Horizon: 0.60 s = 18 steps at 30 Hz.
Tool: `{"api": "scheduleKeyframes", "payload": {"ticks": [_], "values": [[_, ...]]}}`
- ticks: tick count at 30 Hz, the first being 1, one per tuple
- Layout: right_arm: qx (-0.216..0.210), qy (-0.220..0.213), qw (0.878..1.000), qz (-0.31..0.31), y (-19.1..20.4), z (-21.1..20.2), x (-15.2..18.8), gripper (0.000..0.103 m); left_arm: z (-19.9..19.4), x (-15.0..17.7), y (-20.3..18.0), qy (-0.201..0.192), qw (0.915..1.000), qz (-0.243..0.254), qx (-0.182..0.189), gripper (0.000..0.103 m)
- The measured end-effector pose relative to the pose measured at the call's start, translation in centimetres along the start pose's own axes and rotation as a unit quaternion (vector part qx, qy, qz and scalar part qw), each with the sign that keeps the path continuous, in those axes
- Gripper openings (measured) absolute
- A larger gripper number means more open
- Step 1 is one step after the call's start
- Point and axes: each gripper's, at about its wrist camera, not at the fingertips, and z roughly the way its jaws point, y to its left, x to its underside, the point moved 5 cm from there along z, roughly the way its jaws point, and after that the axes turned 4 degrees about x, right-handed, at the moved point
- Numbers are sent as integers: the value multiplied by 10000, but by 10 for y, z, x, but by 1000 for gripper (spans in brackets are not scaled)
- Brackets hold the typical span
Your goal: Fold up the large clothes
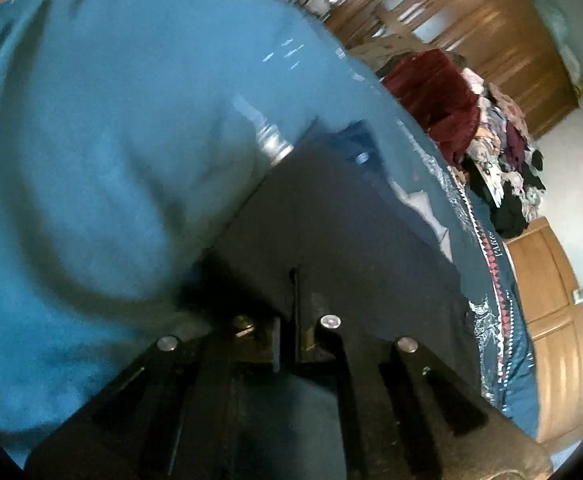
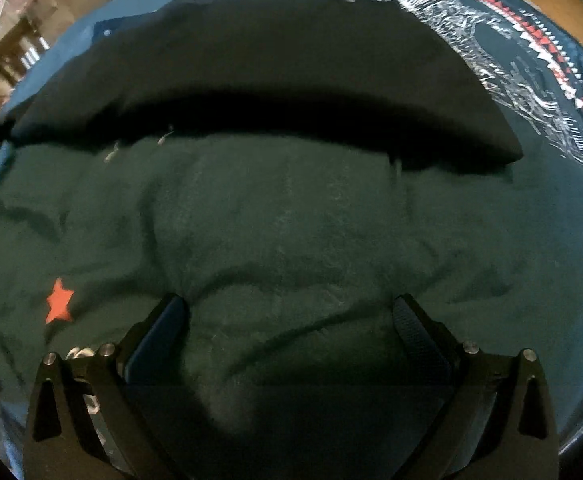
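Observation:
A large dark garment [image 1: 331, 216] rises from between the fingers of my left gripper [image 1: 293, 320], which is shut on its edge; the view is blurred. The same dark garment [image 2: 275, 60] lies across the far part of the bed in the right wrist view. Its near edge is raised and throws a deep shadow on the teal bedspread [image 2: 291, 240]. My right gripper [image 2: 291, 316] hovers low over the bedspread, open, with nothing between its fingers [image 2: 171, 320], a short way before the garment's raised edge.
The bedspread [image 1: 91, 140] has a red star [image 2: 59, 300] and a red-and-white patterned border [image 2: 551, 52]. A heap of mixed clothes [image 1: 503, 160] with a maroon piece [image 1: 431, 88] lies beyond the bed. Wooden wardrobes [image 1: 491, 32] stand behind it.

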Motion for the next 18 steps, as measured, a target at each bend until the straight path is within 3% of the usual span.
{"api": "scheduleKeyframes", "payload": {"ticks": [1,3,5,8,9,11,13,15,18], "values": [[-148,-6,9998,134,-7,-5,0,94,-2,-3,-16,-69,9998,206,17,2],[-476,-36,9978,455,-24,-14,1,72,-4,-7,-81,-226,9949,959,229,1],[-910,-65,9914,937,-50,-22,5,63,-1,0,-141,-274,9858,1557,569,1],[-1211,-204,9815,1470,-92,-34,18,63,8,38,-252,-172,9563,2555,1410,1],[-1189,-250,9805,1547,-104,-37,23,63,12,61,-288,-14,9399,2872,1845,0],[-1126,-309,9779,1732,-126,-43,35,63,26,119,-343,409,9071,3456,2368,0],[-1126,-316,9747,1906,-144,-42,40,63,52,173,-366,931,8827,3862,2511,0],[-1092,-290,9721,2058,-159,-40,51,63,98,229,-361,1734,8693,4053,2236,0],[-1281,-372,9702,2022,-163,-48,41,63,92,247,-334,1960,8720,3950,2126,0]]}}
